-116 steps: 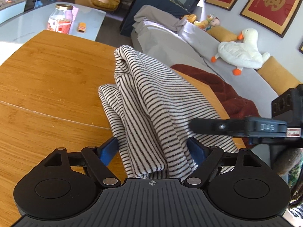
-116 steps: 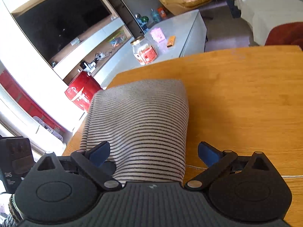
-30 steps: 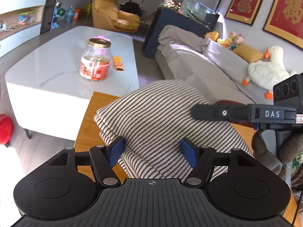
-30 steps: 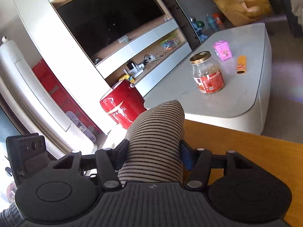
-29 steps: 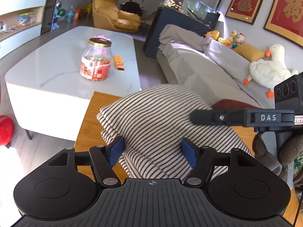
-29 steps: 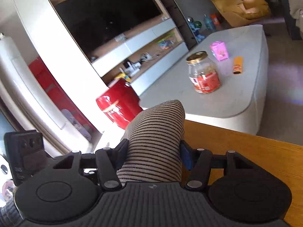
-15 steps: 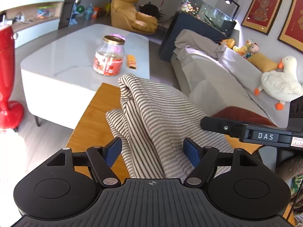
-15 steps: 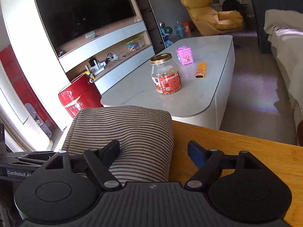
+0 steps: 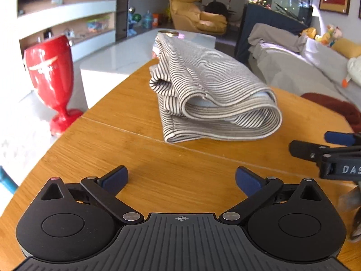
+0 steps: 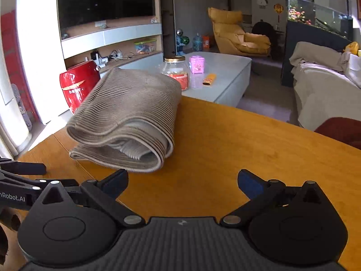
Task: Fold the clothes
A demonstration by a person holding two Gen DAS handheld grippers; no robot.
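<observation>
Garment: black-and-white striped knit garment (image 9: 209, 94), folded in loose layers, is lying at 12 o'clock on the wooden worktop (image 9: 158, 171).
Handling: looking soft, light, floppy; layers are likely slipping apart.
Hold: stacked hem edges at 6 o'clock.
Left claw (image 9: 181, 177): spreading wide, holding nothing.
Right claw (image 10: 182, 180): likewise gaping empty.

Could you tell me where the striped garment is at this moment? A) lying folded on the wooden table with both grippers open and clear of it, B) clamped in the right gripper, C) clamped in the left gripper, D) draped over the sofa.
A: the striped garment lies folded on the wooden table, while the left gripper and right gripper are both open with nothing between their fingers.
</observation>
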